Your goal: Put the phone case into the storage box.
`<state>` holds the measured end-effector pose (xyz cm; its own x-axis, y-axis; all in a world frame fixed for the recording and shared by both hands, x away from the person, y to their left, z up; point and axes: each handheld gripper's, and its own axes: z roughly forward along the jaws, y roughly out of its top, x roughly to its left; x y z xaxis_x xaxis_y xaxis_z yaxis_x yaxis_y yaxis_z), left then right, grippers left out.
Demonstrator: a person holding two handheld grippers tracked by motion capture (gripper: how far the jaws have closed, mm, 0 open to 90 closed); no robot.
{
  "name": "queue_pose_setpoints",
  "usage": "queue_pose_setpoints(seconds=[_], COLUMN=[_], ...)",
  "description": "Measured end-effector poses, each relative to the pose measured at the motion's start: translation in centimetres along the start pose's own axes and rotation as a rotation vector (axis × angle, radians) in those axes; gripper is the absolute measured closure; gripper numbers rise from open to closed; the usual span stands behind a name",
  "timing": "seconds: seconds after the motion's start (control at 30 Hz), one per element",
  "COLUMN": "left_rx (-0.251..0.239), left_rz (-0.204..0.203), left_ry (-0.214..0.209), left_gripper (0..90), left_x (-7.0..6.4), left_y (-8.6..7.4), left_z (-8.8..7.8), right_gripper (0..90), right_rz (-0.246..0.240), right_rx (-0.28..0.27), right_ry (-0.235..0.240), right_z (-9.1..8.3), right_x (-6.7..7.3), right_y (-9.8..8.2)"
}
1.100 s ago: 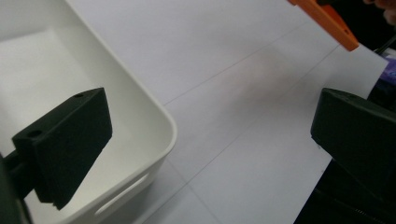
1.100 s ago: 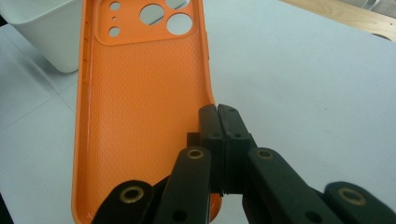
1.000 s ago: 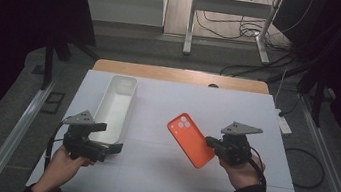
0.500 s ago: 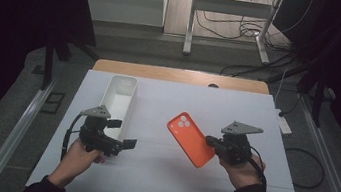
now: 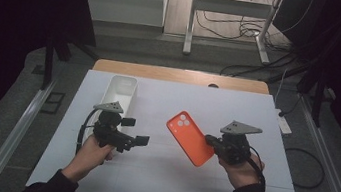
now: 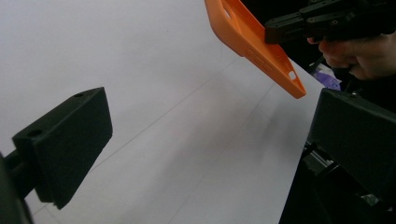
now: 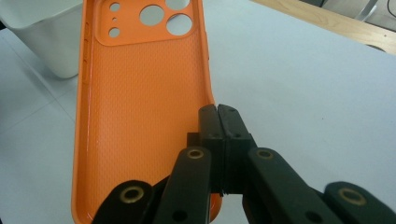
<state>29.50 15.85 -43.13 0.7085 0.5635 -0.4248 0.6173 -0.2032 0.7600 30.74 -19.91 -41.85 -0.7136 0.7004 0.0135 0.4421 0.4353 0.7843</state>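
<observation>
One orange phone case [image 5: 190, 138] hangs tilted above the middle of the white table [image 5: 162, 175], its right edge clamped in the right gripper [image 5: 210, 141], with bare tabletop all round it. Well to its left, the left gripper [image 5: 138, 141] points toward it with jaws apart, and a white bin [image 5: 119, 92] stands at the far left.
</observation>
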Motion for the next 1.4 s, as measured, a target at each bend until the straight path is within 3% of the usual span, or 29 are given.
queue_pose_setpoints(seconds=[0.3, 0.9, 1.4], left_rx=[0.018, 0.039, 0.055], left_rz=[-0.023, -0.088, -0.121], left_ry=[-0.029, -0.126, -0.167], left_gripper=[0.0, 0.0, 0.0], left_x=[-0.2, -0.3, -0.4], left_y=[0.5, 1.5, 1.8], left_z=[1.3, 4.0, 5.2], right_gripper=[89.1, 89.1, 89.1], right_rz=[-0.011, -0.029, -0.045], right_rx=[-0.001, -0.016, -0.017], right_ry=[-0.002, 0.017, 0.024], right_z=[0.3, 0.7, 1.1], right_x=[0.5, 1.7, 2.7], right_y=[0.2, 0.6, 0.8])
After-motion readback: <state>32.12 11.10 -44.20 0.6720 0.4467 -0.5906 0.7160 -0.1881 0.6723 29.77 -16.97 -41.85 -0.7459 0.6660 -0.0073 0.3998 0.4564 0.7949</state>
